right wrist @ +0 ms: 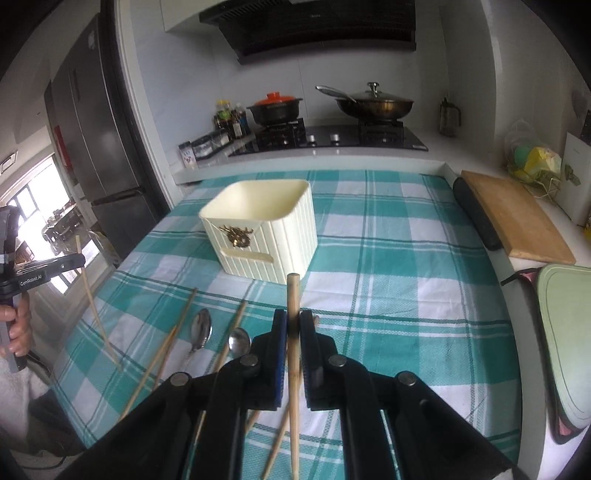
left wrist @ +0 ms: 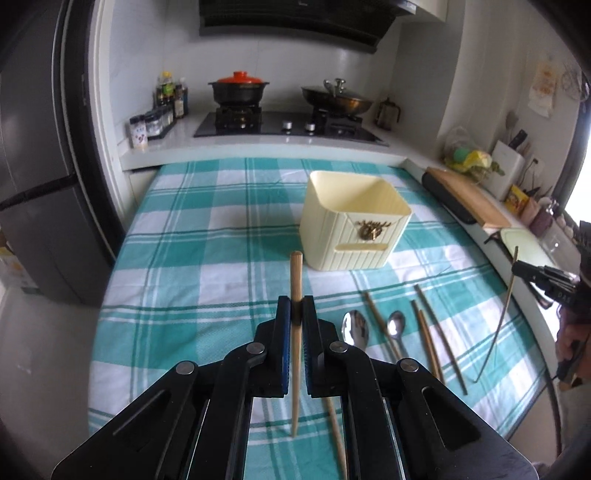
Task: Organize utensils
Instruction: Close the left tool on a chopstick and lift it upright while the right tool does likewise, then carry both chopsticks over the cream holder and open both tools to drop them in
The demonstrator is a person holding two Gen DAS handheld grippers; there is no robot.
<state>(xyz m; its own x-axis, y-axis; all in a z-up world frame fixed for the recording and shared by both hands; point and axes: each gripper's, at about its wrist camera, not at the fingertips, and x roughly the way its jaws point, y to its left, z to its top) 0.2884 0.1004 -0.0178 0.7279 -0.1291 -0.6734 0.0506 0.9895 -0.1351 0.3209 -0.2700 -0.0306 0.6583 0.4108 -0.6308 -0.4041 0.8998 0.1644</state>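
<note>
You're facing a white-walled kitchen: dark range hood [right wrist: 317, 29] over a black gas hob [right wrist: 332, 138], grey fridge [right wrist: 99, 122] left, teal checked tablecloth [right wrist: 399, 288] on the table. Daylight comes through what looks like a window [right wrist: 40, 206] far left.

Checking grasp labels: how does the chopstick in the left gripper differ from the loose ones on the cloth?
The pale wooden chopstick in the left gripper stands near upright; the loose wooden chopsticks on the checked cloth lie flat. The held one is clamped between the fingers, its lower tip about at the cloth; the loose ones touch no gripper. Shared: slim, round, light wood.
</note>
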